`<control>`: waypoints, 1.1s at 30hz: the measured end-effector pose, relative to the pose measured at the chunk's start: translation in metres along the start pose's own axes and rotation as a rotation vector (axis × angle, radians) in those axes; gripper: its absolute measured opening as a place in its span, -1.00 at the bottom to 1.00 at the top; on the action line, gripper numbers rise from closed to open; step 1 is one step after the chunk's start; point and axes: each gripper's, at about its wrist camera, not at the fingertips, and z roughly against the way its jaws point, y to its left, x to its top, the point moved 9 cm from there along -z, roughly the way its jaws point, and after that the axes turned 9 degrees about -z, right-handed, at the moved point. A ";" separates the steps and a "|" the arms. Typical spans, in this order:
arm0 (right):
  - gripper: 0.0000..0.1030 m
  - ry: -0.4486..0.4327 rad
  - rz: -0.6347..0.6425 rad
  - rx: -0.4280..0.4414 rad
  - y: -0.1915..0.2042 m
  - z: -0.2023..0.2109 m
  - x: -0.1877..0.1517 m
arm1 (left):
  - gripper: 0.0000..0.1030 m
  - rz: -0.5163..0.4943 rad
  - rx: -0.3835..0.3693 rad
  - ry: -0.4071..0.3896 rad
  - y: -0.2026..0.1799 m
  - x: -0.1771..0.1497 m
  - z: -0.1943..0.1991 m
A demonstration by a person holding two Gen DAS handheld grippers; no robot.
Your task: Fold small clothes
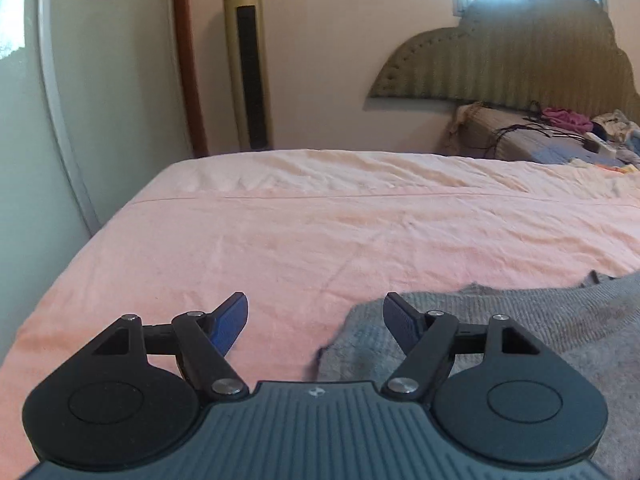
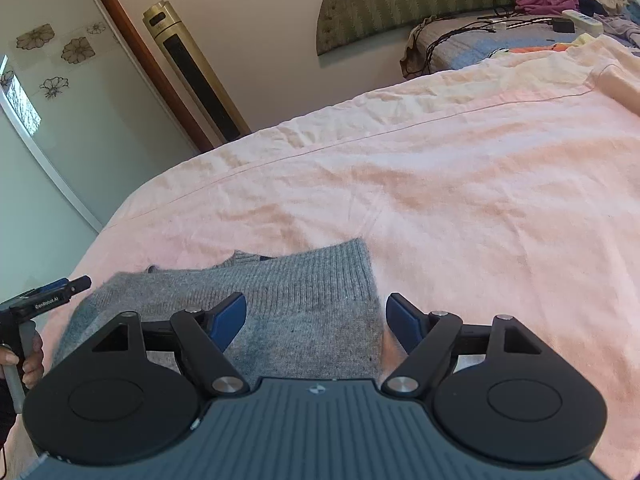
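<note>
Setting: a bed [image 1: 320,240] covered by a pink sheet [image 2: 480,200], seen from two hand-held tools low over its near end.
Garment: a grey knitted sweater [image 2: 312,300] lies flat on the sheet at the near end of the bed; its ribbed hem corner points away from the right camera.
Left tongs [image 1: 315,312]: spread wide, holding nothing; the right finger sits over the sweater's left edge, the left finger over bare sheet.
Right tongs [image 2: 316,314]: spread wide, holding nothing; the left finger is over the knit, the right finger just past the sweater's right edge.
Open room: beyond the sweater, wrinkled pink sheet stretches bare toward the far half of the bed.
Edges: the bed's left side drops off beside a pale sliding door [image 1: 60,120]; a tall gold tower fan [image 1: 248,60] stands against the wall past it.
Far end: a padded headboard [image 1: 520,60], with a pile of clothes and cables [image 2: 540,12] on the bedding below it.
</note>
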 end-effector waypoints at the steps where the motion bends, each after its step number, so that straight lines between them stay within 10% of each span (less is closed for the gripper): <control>1: 0.56 0.002 0.006 -0.007 -0.001 -0.002 0.001 | 0.46 -0.015 -0.038 0.018 -0.007 -0.003 0.000; 8: 0.55 0.012 -0.014 -0.036 -0.007 -0.036 0.016 | 0.38 -0.066 -0.047 0.149 -0.038 -0.014 -0.040; 10: 0.26 0.020 0.016 -0.040 -0.003 -0.046 0.018 | -0.70 -0.049 -0.093 0.155 -0.043 -0.007 -0.042; 12: -0.73 0.061 0.026 -0.032 0.000 -0.055 0.019 | -0.78 -0.065 -0.069 0.142 -0.046 0.002 -0.040; 18: -0.75 -0.065 -0.021 -0.012 -0.003 -0.040 0.039 | -0.80 -0.090 0.069 0.141 -0.037 -0.002 -0.058; 23: -0.33 -0.043 -0.106 -0.036 -0.012 -0.038 0.022 | -0.50 -0.124 0.130 0.053 -0.043 0.001 -0.019; 27: 0.30 -0.165 -0.037 0.022 0.028 0.006 0.021 | 0.54 -0.060 0.079 -0.067 -0.062 0.010 0.015; 33: 0.35 -0.032 0.107 -0.110 0.049 -0.044 -0.018 | 0.53 -0.093 0.040 0.050 -0.081 -0.025 -0.018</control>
